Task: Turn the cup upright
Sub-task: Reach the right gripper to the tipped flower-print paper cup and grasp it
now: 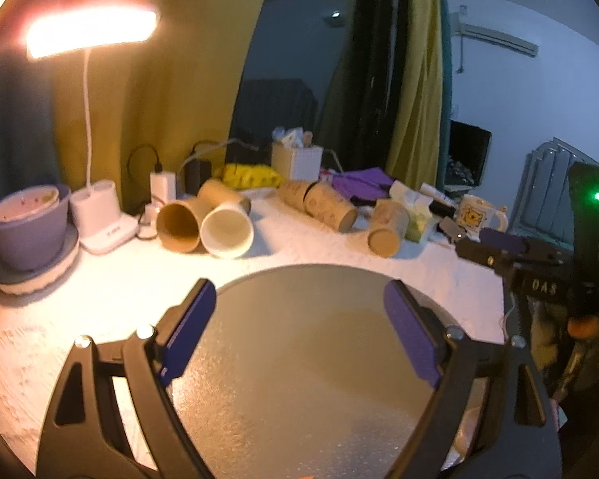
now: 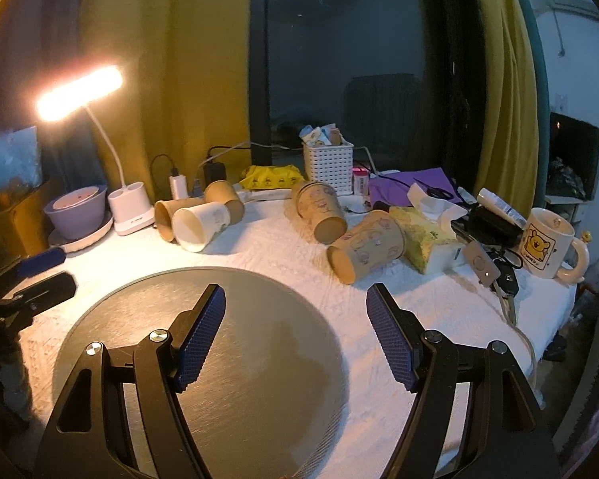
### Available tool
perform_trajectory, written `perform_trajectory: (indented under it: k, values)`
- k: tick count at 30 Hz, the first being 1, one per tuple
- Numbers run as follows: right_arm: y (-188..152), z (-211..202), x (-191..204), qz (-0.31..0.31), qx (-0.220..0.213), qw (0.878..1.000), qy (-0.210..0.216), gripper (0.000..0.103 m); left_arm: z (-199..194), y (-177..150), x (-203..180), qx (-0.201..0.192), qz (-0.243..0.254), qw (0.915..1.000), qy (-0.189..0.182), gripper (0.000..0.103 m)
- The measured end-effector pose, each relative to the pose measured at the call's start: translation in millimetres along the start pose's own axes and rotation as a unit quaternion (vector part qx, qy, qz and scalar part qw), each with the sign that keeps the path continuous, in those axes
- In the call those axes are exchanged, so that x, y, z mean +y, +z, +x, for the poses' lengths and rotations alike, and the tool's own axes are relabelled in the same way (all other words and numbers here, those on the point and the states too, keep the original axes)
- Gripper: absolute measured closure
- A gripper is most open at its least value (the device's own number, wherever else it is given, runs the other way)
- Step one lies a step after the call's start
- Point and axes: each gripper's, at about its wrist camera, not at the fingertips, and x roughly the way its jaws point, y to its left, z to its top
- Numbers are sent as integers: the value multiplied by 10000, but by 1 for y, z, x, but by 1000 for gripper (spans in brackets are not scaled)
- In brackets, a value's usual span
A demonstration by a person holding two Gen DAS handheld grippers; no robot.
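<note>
Several paper cups lie on their sides along the back of the white table. A white cup (image 1: 227, 229) (image 2: 199, 225) and a brown cup (image 1: 179, 225) (image 2: 171, 215) lie mouth toward me at the left. Two patterned brown cups (image 2: 321, 211) (image 2: 365, 245) lie base toward me at the centre right, also in the left wrist view (image 1: 329, 205) (image 1: 387, 225). My left gripper (image 1: 299, 311) is open and empty above a round grey tray (image 1: 299, 359). My right gripper (image 2: 295, 311) is open and empty over the tray's right edge (image 2: 235, 359).
A lit desk lamp (image 2: 129, 203) and a purple bowl (image 2: 76, 211) stand at the back left. A white basket (image 2: 327, 167), a tissue pack (image 2: 427, 239), keys (image 2: 503, 283) and a yellow-bear mug (image 2: 547, 239) crowd the back right.
</note>
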Motion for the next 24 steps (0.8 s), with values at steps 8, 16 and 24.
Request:
perform_trajectory:
  k: [8, 16, 24]
  values:
    - [23, 42, -50, 23, 45, 9999, 109, 27, 45, 11, -11, 589, 1, 9959, 687, 16]
    - [51, 86, -99, 186, 259, 9991, 273, 27, 115, 57, -47, 1099, -211, 9916, 654, 16]
    - [73, 128, -140, 277, 573, 9966, 522, 27, 202, 97, -71, 1593, -339, 9854, 498, 16]
